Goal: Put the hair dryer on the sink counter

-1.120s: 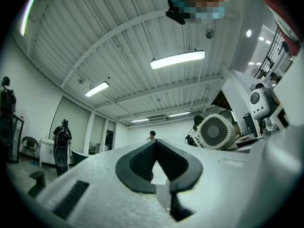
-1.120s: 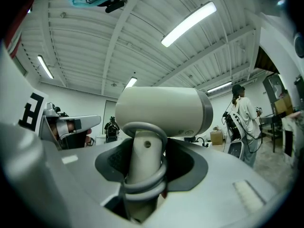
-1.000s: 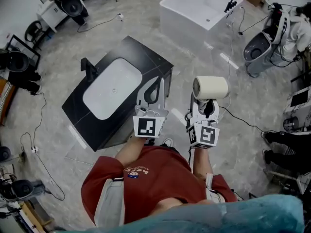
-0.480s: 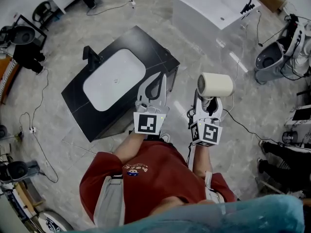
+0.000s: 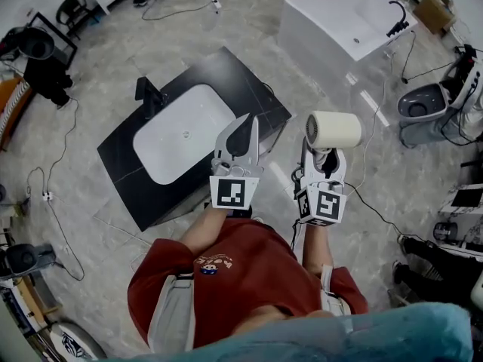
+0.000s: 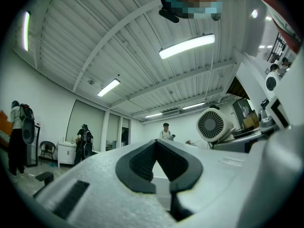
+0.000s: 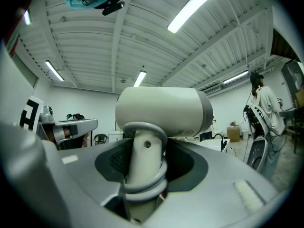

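Two grippers, side by side: the right gripper (image 5: pixel 321 155) has its fingers (image 7: pixel 183 163) clenched on the handle of the cream hair dryer (image 5: pixel 333 130), upright in the air; the left gripper (image 5: pixel 247 123) has its fingers pressed together on nothing. Beyond them the black sink bench (image 5: pixel 243 81) stands apart from the dryer

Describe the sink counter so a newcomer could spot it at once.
On the grey marbled floor ahead of the person stand two big fixtures. The sink counter is the left one, with a white basin sunk in its top and a black faucet beside it. Its black top sets it apart from the white bathtub to its right.
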Demonstrator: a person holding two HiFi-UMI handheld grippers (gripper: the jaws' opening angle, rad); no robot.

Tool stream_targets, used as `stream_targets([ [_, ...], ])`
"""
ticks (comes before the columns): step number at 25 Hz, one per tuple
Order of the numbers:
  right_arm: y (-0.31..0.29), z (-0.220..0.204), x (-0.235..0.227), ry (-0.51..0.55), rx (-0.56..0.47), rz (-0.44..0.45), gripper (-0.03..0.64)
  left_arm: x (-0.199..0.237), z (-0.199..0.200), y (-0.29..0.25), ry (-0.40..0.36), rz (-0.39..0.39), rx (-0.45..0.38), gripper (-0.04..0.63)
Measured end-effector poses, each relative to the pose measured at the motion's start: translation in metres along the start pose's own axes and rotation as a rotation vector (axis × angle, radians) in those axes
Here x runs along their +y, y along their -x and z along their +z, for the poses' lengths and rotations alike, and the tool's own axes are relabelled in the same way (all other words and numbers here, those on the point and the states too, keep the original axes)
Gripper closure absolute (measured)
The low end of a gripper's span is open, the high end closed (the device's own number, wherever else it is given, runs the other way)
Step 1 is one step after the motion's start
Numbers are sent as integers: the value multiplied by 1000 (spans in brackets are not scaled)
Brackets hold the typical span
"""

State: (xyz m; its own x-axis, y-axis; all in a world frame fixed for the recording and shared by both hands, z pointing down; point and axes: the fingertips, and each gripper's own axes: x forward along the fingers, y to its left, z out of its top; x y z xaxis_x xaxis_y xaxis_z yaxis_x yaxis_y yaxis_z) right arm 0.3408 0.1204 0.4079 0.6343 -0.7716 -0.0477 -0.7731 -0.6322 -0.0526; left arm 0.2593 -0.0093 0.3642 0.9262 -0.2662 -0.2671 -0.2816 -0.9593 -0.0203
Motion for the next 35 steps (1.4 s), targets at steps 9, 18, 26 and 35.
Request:
stream_targets([
  [9, -82, -14, 50, 24, 38, 128, 423, 87, -15, -13, -23, 143, 4, 600],
  [18, -150, -19, 119, 34, 68, 242, 423, 170, -18, -10, -28, 264, 18, 600],
  [26, -182, -30, 159, 31, 92, 330, 423, 230, -24, 4, 2, 385, 26, 600],
  [35, -220, -41, 173, 43, 111, 466, 423, 245, -27, 1, -52, 513, 34, 600],
])
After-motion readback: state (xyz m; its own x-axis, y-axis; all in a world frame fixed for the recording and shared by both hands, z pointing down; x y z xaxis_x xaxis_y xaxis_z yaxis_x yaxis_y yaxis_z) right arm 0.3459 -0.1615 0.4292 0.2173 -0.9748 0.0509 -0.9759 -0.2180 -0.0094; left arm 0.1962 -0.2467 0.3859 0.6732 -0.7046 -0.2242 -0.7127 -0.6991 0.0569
